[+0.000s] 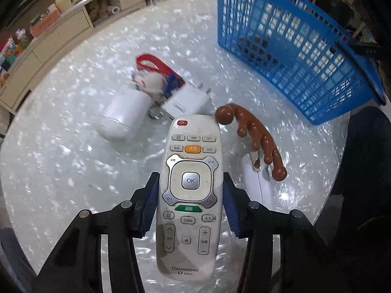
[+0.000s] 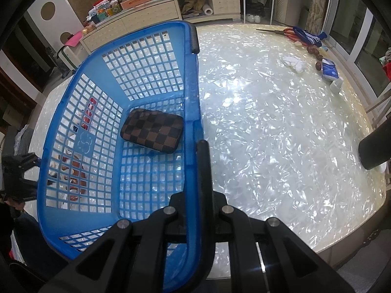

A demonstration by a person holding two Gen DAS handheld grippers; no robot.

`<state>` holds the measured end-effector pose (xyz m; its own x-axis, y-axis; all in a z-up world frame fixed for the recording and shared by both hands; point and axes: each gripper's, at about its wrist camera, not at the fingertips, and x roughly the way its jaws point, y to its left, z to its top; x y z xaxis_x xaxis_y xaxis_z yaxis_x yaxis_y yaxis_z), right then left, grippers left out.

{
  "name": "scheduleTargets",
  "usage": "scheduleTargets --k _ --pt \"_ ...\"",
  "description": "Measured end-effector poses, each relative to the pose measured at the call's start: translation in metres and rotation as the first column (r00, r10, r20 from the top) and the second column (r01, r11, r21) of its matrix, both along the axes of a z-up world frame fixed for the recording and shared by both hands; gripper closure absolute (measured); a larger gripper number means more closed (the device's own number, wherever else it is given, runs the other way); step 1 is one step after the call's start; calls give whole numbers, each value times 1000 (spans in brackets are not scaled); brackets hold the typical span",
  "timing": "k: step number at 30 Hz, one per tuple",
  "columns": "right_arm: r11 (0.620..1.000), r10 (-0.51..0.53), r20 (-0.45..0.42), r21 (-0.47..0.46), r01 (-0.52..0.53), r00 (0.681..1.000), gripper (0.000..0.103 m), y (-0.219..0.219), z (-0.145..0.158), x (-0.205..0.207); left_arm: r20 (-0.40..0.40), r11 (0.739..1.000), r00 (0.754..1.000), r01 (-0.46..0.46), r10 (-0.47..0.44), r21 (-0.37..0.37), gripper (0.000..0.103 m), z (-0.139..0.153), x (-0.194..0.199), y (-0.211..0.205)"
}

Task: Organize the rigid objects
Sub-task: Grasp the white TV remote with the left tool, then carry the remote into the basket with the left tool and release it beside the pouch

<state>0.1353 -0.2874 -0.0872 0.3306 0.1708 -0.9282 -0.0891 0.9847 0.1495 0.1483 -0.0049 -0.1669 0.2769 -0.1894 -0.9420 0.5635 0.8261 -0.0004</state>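
Observation:
My left gripper is shut on a white Changhong remote control, held above the pearly table. Ahead on the table lie a brown wooden massager, a white bottle, a white charger plug and a red-handled item. The blue basket stands at the right, tilted. My right gripper is shut on the blue basket's rim beside its black handle. A brown checkered case lies inside the basket.
A low cabinet with clutter stands behind the table. At the far right table edge lie red scissors, a blue tissue pack, a white cloth and brown round things. A dark cylinder intrudes at right.

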Motion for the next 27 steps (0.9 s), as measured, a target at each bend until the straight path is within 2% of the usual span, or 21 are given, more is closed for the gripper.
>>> scheduleTargets --k 8,15,21,27 --pt "1000 4 2 -6 -4 1000 96 2 2 0 62 1000 998 -17 18 -26 50 33 -5 12" --pt "1000 11 1 0 -11 1000 96 2 2 -1 124 1000 992 4 0 -31 50 68 -2 14" --pt "1000 14 6 5 -15 1000 96 4 4 -3 201 997 978 63 -52 -46 50 105 4 -3" --pt "1000 21 11 11 -22 1000 96 3 4 -4 256 985 954 171 -156 -35 50 132 7 -44"
